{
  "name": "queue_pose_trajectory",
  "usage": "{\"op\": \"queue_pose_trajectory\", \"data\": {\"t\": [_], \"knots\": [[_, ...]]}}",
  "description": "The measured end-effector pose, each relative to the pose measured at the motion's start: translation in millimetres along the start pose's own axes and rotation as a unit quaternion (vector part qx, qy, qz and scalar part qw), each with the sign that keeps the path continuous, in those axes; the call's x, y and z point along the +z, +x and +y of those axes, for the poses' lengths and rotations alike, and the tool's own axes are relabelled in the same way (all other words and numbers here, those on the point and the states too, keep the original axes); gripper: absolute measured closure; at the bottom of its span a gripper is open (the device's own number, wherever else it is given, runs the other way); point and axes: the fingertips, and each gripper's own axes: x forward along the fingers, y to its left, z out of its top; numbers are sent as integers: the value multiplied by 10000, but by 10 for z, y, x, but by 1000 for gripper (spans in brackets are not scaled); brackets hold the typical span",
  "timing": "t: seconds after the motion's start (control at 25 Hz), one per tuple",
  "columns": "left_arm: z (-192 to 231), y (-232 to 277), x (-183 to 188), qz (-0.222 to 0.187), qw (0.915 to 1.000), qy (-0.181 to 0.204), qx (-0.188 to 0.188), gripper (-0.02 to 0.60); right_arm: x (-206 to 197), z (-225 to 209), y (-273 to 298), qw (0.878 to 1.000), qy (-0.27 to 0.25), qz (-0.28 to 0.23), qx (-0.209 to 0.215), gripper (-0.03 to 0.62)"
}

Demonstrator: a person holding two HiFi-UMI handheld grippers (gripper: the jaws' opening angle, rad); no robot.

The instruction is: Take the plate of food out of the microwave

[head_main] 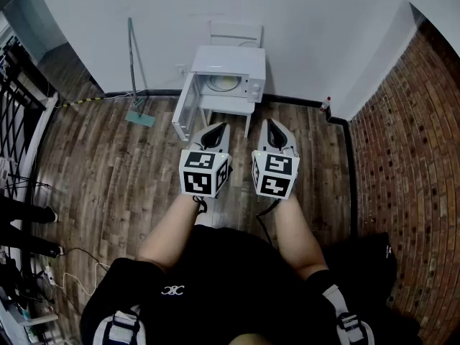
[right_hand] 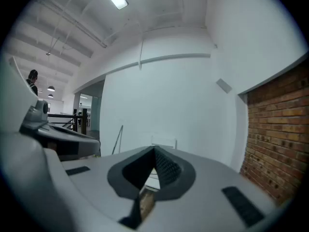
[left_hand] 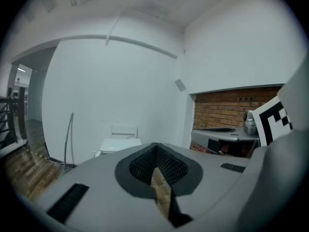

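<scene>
A white microwave point(head_main: 231, 74) stands on a small white table point(head_main: 228, 108) against the far wall, its door point(head_main: 184, 108) swung open to the left. Inside it I see a pale plate of food point(head_main: 222, 83). My left gripper point(head_main: 215, 129) and right gripper point(head_main: 273, 125) are side by side above the wooden floor, a short way in front of the table, both pointing at the microwave. Both are shut with nothing between their jaws. In the left gripper view the left gripper point(left_hand: 155, 147) points over the microwave's top point(left_hand: 118, 144). The right gripper point(right_hand: 155, 152) faces the white wall.
A long-handled mop point(head_main: 134, 67) leans on the wall left of the microwave. A white chair back point(head_main: 236, 33) shows behind it. A small bottle point(head_main: 325, 104) stands in the corner by the brick wall point(head_main: 402, 149). A black railing point(head_main: 18, 92) runs along the left.
</scene>
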Motion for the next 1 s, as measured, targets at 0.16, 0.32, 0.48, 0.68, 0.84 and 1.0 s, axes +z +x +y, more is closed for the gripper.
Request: {"op": "queue_pose_trajectory", "data": {"t": [0.16, 0.32, 0.48, 0.68, 0.84, 1.0], "knots": [[-3, 4, -1, -9, 10000, -25, 24, 584, -24, -19, -36, 10000, -76, 15, -32, 582], [17, 32, 20, -23, 9999, -78, 93, 584, -41, -58, -48, 10000, -37, 0, -37, 582], [-68, 80, 40, -32, 9999, -68, 88, 583, -65, -117, -72, 10000, -30, 6, 17, 582], [-204, 150, -13, 36, 10000, -56, 35, 584, -148, -182, -106, 9999, -22, 93, 93, 582], [-267, 228, -81, 138, 9999, -36, -6, 583, -239, -256, -86, 9997, -17, 208, 96, 582], [-280, 330, -120, 199, 9998, -34, -63, 584, -277, -318, -23, 9996, -14, 270, 65, 582]]}}
